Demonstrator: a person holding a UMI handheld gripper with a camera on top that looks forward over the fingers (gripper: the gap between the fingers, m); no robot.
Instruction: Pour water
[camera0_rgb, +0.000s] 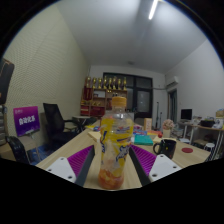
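Bottle (116, 145) with orange cap is clamped upright between gripper (115, 168) fingers, above table (70, 150); mug (165, 148) is seen beyond.

Claw (113, 165) level, fingers clamped on bottle (115, 140)

Bottle (116, 145): upright, dead centre between the two fingers (84, 166), cap end up, base low between them.
Gripper (115, 170): one finger on each side of the bottle, close against it.
Counter (68, 150): runs away ahead, under and beyond the bottle.
Mug (165, 148): on the counter, to the right of the bottle and further back.
Chair (55, 122): off to the left of the counter, well behind the fingers.
Shelves (100, 98): against the far wall, straight behind the bottle.
Monitor (186, 115): far right, beyond the mug.
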